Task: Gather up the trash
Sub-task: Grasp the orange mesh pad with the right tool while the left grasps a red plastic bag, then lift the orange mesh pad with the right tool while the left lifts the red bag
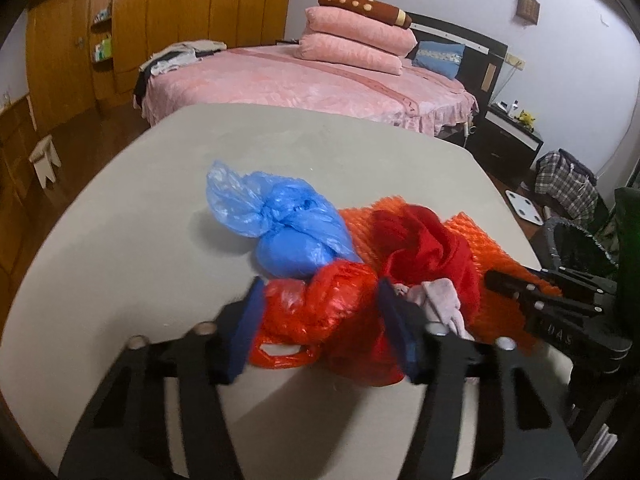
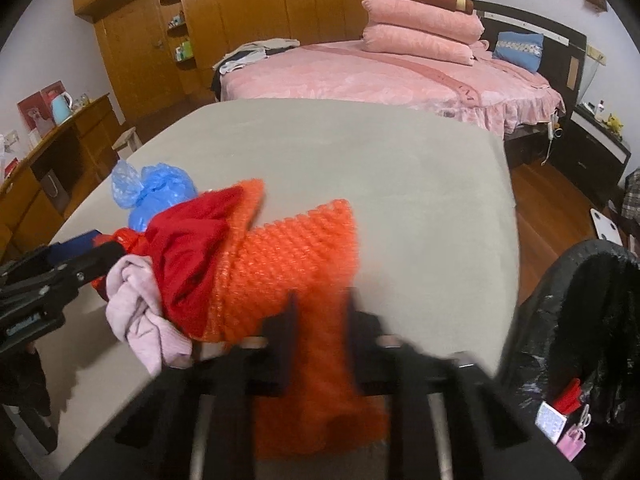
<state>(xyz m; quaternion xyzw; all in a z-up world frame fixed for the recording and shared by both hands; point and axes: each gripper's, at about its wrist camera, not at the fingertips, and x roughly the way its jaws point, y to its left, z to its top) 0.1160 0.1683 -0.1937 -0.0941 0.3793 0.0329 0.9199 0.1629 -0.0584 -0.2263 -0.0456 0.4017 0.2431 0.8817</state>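
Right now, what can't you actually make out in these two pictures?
- Right gripper: motion-blurred on the orange bubble-wrap sheet; grip unclear.
- Knotted blue plastic bag: contents hidden by plastic.
- Black-lined trash bin: bottom cut off, right wrist view.
- Left gripper around the red plastic bag: contact unclear.
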